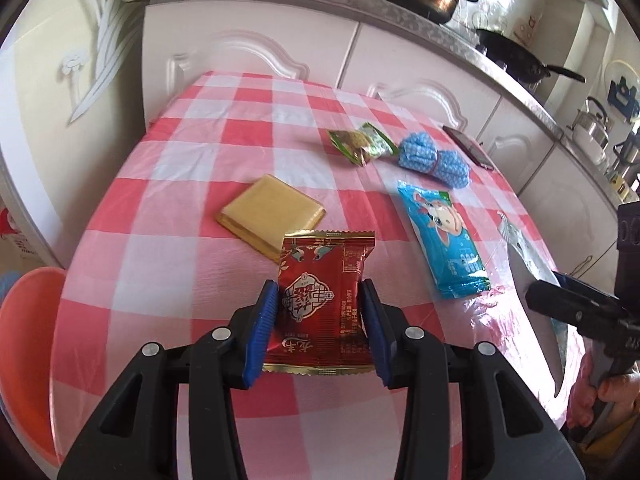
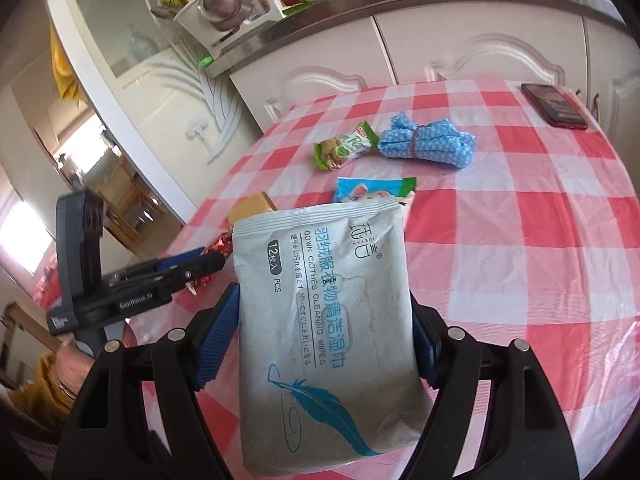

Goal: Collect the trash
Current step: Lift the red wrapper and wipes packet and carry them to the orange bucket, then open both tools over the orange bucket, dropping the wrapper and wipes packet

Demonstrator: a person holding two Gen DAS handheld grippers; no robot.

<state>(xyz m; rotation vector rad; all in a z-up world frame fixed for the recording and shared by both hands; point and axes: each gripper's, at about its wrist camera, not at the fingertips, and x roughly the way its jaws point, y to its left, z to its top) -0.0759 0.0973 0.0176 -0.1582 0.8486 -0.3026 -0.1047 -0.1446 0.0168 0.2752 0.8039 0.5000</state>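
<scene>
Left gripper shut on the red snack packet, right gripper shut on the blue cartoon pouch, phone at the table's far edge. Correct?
Not quite. The right gripper is shut on the white wipes pack, as the right wrist view shows; the blue cartoon pouch lies on the table. The left gripper, red snack packet and phone are as stated.

Soft daylight fills both fisheye views, sharp at centre, glaring off the glossy checked cloth [image 1: 192,184] and a blown-out doorway [image 2: 24,224], with bent, dark-vignetted edges.
</scene>
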